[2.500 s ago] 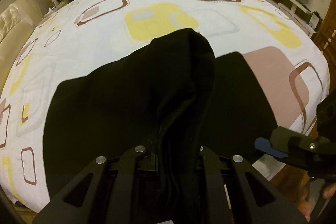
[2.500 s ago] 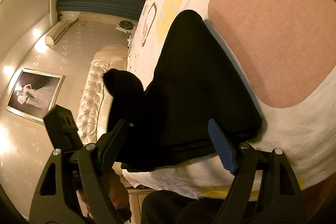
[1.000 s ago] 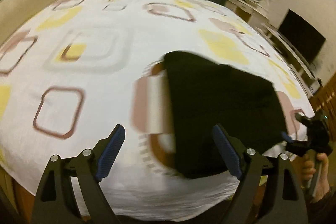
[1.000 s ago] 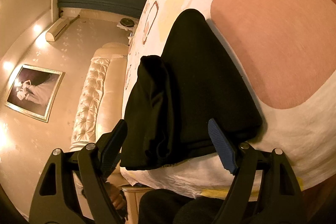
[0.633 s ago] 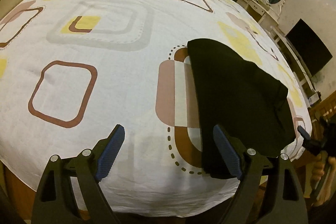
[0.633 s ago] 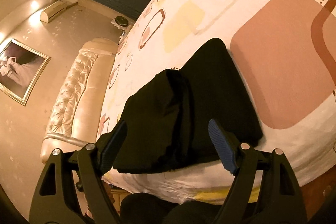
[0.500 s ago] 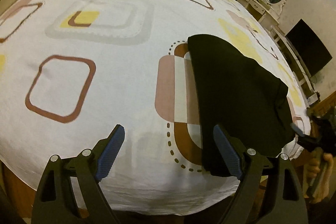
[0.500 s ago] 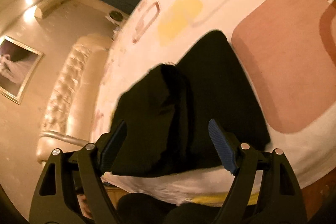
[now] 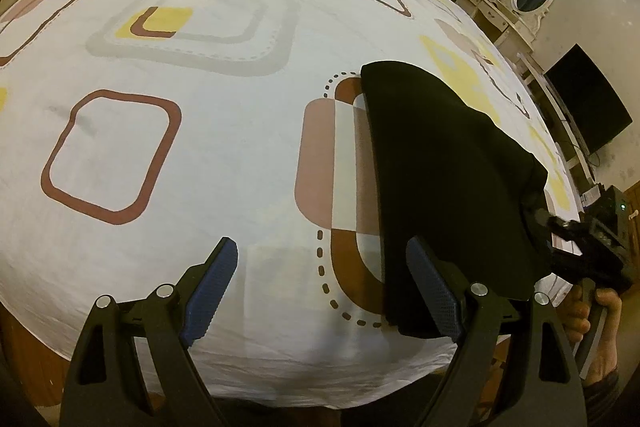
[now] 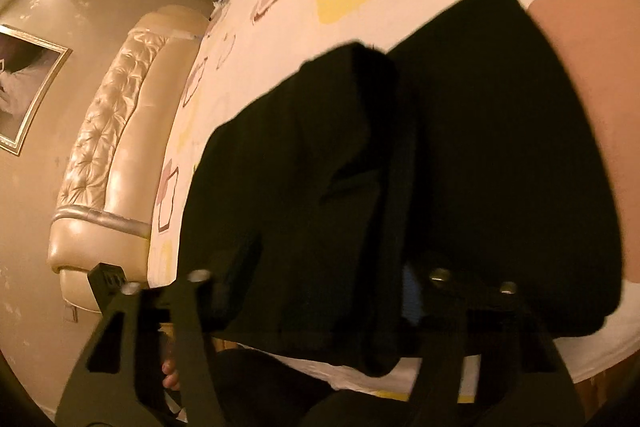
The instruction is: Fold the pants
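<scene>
A pair of black pants [image 9: 452, 183], folded into a compact dark bundle, lies near the right front corner of a bed covered by a white bedsheet [image 9: 224, 155] printed with brown, yellow and grey rounded squares. The left gripper [image 9: 324, 291] hangs over the near edge of the sheet, its blue-padded jaws spread wide with nothing between them; its right finger sits just in front of the bundle's near corner. At the right edge of the left view, the right gripper [image 9: 536, 217] reaches the pants' right side. From the right wrist view, the right gripper [image 10: 316, 287] has its fingers partly around a thick fold of fabric, though motion blur hides whether they clamp it. A padded cream headboard [image 10: 116, 131] stands at the far left.
</scene>
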Demonstrator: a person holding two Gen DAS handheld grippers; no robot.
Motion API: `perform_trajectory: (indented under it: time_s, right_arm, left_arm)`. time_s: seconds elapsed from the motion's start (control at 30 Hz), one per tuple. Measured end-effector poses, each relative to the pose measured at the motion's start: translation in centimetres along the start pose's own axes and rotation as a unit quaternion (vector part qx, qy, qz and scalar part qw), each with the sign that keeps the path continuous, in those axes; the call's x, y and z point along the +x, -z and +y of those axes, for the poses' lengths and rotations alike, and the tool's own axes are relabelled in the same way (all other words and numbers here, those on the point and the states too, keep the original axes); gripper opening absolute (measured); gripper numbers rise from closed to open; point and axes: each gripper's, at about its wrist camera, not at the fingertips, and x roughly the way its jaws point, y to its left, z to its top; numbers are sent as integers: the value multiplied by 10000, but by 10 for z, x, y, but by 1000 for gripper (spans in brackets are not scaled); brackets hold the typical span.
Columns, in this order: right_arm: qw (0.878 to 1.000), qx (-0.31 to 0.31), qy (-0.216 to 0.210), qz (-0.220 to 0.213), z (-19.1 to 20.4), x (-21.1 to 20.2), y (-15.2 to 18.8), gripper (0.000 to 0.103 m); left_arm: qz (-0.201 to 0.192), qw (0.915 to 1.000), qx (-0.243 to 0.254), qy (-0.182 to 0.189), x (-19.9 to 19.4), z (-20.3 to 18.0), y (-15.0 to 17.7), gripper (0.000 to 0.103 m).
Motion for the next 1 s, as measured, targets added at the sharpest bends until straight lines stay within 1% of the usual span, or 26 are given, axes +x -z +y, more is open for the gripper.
perform_trajectory:
  time_s: [0.07,0.13,0.17,0.3,0.43,0.5,0.57,0.67,0.8,1.0]
  right_arm:
    - [9999,-92,128,45,2,1,2,21]
    - [9998,-184,117,30,8,-2,3,14]
    - [9997,-237,115,-11,12,-5,3,13]
    - [9977,-619,54,-262,41,-28,-1,12]
    - [9932,-917,-223,-680,73,-69,-11,12]
    - [9905,-1046,-287,-845,82,-90,-15,11]
    - [9888,-1134,-217,-945,84,-103,-19,11]
    - [9892,-1067,-81,-997,69,-114,-21,11]
    - [9923,-733,154,-986,29,-115,-21,11]
    - [9952,-278,366,-865,-17,-87,-15,11]
  left_arm:
    - [-1,10000,-10,10,0,1,0,85]
    - [-2,10000,-41,-1,0,2,0,85]
    - [-2,10000,-62,2,0,2,1,85]
    - [6,10000,-82,14,0,1,0,85]
    - [-32,10000,-58,-23,-1,-1,0,85]
    - [-35,10000,-39,-20,-1,-2,0,85]
    - [-25,10000,-43,-13,-1,-3,1,85]
    - [-16,10000,-35,10,-2,-3,2,85]
    - [-25,10000,18,16,-3,-6,2,85]
    - [16,10000,78,41,-2,-11,5,85]
